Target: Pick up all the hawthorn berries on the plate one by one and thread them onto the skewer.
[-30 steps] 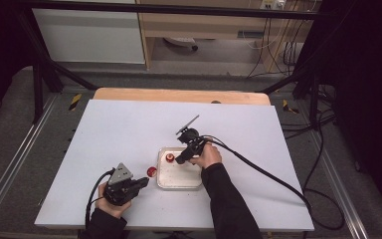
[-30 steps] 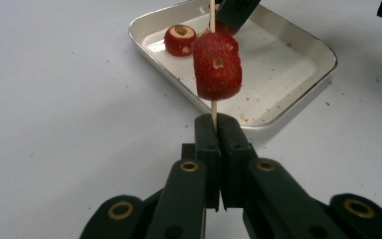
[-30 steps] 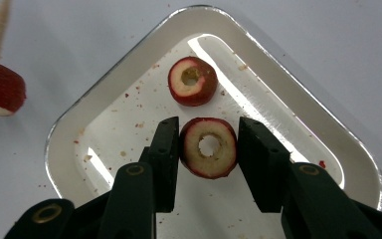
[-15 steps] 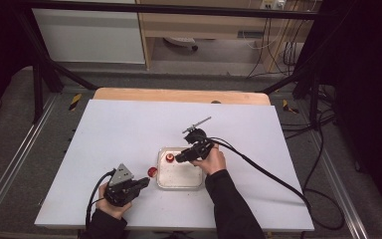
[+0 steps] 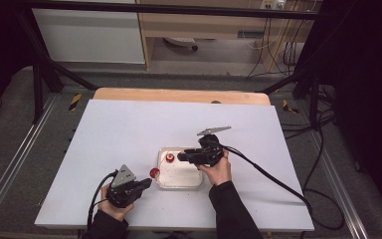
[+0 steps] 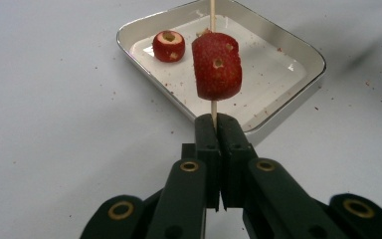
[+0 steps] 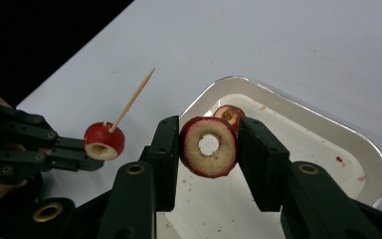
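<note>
My left gripper is shut on the lower end of a thin wooden skewer. A red cored fruit piece is threaded on the skewer just above the jaws. In the high view this gripper is held low by the white tray's front left corner. My right gripper is shut on a cored red fruit ring, its hole facing the camera, over the tray. One more red piece lies in the tray. The left gripper with its skewered piece shows to the left.
The tray sits near the front middle of a white tabletop with a wooden strip along its far edge. Red crumbs are scattered in and around the tray. A black cable trails from the right gripper off to the right.
My right gripper has turned and drifted slightly right over the tray, its grey top plate swinging rightward. The left gripper and skewer have stayed almost still.
</note>
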`<state>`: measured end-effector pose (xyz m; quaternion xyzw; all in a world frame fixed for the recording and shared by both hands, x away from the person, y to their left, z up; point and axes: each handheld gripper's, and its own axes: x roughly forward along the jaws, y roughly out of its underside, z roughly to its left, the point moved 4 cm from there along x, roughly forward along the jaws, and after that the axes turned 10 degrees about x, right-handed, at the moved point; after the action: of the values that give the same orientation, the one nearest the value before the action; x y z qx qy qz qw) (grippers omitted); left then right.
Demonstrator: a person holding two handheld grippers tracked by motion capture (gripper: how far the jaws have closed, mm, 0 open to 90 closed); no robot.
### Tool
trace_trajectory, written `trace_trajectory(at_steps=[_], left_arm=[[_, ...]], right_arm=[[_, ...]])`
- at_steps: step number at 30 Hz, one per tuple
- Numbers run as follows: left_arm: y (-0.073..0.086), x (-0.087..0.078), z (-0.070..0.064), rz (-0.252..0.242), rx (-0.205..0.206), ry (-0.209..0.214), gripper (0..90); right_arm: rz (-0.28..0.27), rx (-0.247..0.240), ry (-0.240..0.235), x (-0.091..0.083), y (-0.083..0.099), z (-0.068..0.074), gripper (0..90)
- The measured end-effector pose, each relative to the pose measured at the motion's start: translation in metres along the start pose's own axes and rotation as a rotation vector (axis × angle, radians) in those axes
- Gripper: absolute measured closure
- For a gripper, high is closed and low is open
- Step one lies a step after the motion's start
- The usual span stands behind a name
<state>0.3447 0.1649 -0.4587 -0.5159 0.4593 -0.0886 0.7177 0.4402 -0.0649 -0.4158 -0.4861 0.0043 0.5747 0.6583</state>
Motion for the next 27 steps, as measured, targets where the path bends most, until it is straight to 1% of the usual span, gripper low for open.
trace_trajectory(at_steps=[3,6,12,15,16,17,18,19,20,21,22,23,24,27], left_arm=[[-0.001,0.000,-0.001,-0.001,0.001,-0.002,88.6],[-0.001,0.000,-0.001,0.001,0.001,-0.004,88.4],[0.000,-0.001,-0.001,0.005,0.008,-0.006,88.3],[-0.001,-0.001,-0.001,0.004,0.011,-0.005,88.3],[-0.001,-0.001,-0.002,0.003,0.014,-0.006,88.3],[-0.001,-0.001,-0.002,0.002,0.013,-0.006,88.3],[-0.001,-0.001,-0.002,0.001,0.013,-0.004,88.3],[-0.002,-0.001,-0.003,0.002,0.014,-0.007,88.3],[-0.002,-0.001,-0.003,0.001,0.015,-0.009,88.3],[-0.002,-0.001,-0.004,-0.001,0.014,-0.007,88.3],[-0.002,-0.001,-0.005,-0.003,0.013,-0.007,88.3],[-0.003,-0.001,-0.005,-0.003,0.014,-0.010,88.3],[-0.003,-0.001,-0.005,-0.002,0.014,-0.010,88.3],[-0.003,-0.001,-0.007,-0.002,0.016,-0.012,88.3]], right_arm=[[-0.043,0.022,-0.013,-0.004,0.003,-0.001,62.4],[-0.090,0.046,-0.045,-0.007,0.005,-0.001,62.4],[-0.158,0.058,-0.076,-0.009,0.011,0.002,62.5],[-0.191,0.075,-0.091,-0.011,0.012,0.003,62.5],[-0.207,0.080,-0.098,-0.012,0.012,0.004,62.5],[-0.246,0.089,-0.112,-0.014,0.012,0.005,62.6],[-0.246,0.089,-0.112,-0.014,0.012,0.005,62.6],[-0.257,0.097,-0.116,-0.015,0.012,0.005,62.6],[-0.274,0.102,-0.120,-0.016,0.012,0.005,62.6],[-0.308,0.112,-0.125,-0.017,0.012,0.006,62.5],[-0.308,0.112,-0.125,-0.017,0.012,0.006,62.5],[-0.335,0.124,-0.134,-0.017,0.011,0.006,62.6],[-0.335,0.124,-0.134,-0.017,0.011,0.006,62.6],[-0.364,0.132,-0.140,-0.017,0.010,0.006,62.5]])
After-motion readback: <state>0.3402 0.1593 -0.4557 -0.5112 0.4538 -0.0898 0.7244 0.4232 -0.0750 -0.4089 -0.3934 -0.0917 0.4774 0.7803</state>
